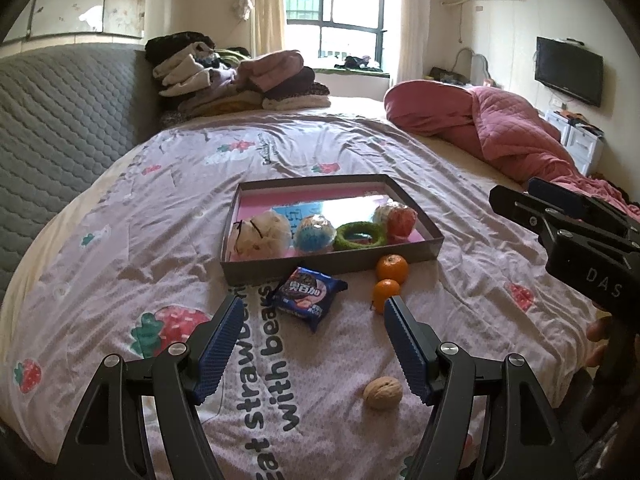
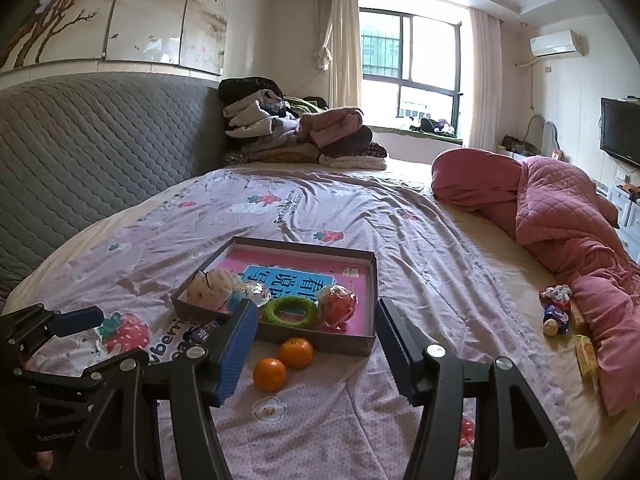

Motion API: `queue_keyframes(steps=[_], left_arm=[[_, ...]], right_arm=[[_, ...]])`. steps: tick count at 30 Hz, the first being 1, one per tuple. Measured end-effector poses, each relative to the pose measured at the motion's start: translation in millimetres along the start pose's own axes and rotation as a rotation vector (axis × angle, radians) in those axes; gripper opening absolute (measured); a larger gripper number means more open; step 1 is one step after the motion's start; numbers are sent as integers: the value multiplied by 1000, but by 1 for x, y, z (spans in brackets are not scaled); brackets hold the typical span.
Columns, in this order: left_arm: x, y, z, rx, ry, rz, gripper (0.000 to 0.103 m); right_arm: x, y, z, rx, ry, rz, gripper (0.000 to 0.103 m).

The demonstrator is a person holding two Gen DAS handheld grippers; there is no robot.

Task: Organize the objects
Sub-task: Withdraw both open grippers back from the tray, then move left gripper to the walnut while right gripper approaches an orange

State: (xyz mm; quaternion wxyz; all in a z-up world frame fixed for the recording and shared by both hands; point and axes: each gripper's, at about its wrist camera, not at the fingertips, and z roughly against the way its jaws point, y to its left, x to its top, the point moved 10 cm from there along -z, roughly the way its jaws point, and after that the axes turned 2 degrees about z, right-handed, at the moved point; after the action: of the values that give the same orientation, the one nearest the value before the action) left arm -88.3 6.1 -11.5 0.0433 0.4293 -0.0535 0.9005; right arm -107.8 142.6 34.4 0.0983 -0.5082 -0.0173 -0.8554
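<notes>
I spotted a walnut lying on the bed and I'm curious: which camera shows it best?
The left wrist view: the walnut lies whole on the bedspread between the open left gripper fingers. The right wrist view does not show it.

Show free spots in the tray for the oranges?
The tray is bare along its far half, behind the green ring and toward the back wall. Its near edge is crowded: cream puff, blue ball, ring, red ball. Both oranges sit outside.
</notes>
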Motion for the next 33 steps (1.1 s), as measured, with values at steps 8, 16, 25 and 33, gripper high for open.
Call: queue_keyframes(steps=[8,16,25,33], left_arm=[[-10,-1,-5,1,30,-1,74],[-18,-2,-9,-2,54,7,74],[-31,-10,-11,-6,74,-21,74],[-56,-24,-21,-29,125,-62,74]], right_arm=[[-4,6,-1,8,11,11,60],[-10,10,-4,14,28,19,60],[-17,11,-7,21,42,22,60],[-32,12,-19,28,86,27,60]])
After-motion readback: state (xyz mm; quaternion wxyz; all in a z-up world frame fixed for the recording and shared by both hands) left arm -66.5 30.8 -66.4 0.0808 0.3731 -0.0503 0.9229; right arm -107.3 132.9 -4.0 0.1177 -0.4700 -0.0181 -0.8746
